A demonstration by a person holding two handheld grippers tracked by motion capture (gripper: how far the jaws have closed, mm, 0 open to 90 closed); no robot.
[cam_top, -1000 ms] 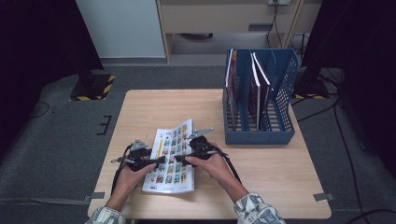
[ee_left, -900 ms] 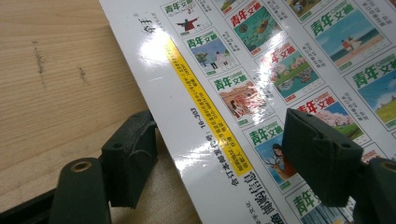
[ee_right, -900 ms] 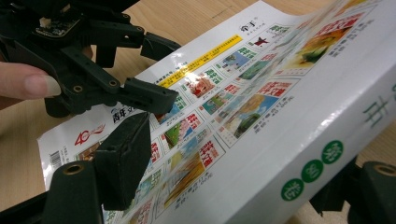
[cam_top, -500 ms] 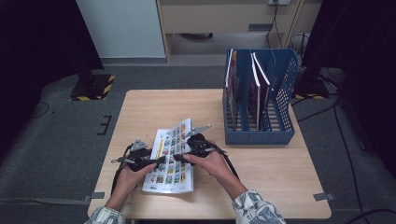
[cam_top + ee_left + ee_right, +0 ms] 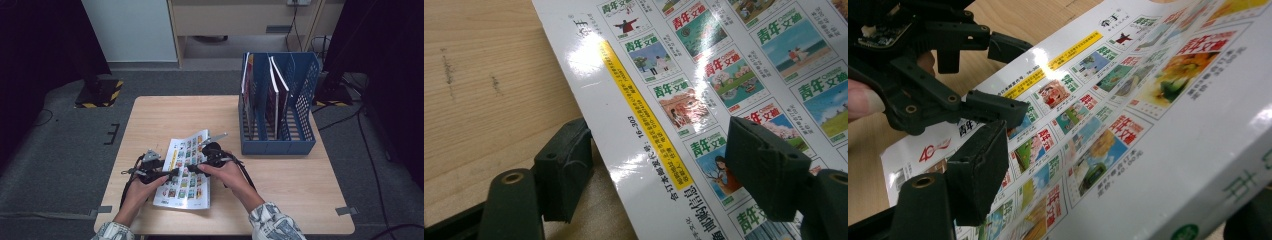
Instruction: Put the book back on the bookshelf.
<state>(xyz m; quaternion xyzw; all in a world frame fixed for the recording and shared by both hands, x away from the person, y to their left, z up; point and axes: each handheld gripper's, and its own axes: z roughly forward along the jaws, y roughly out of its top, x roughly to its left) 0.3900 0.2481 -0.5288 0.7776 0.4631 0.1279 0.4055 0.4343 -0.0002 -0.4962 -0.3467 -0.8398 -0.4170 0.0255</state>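
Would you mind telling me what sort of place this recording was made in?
Probably a lab or studio set up for recording, not a home: a lone wooden table on grey carpet, dark curtains at both sides, tape marks on the floor, and cables trailing past a blue file rack.

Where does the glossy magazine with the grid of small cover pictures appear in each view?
High view: the glossy magazine lies flat on the table, bottom centre, between both grippers.
Left gripper view: it fills the right and centre.
Right gripper view: it runs diagonally across centre and right.
Shared landmark: its yellow strip.
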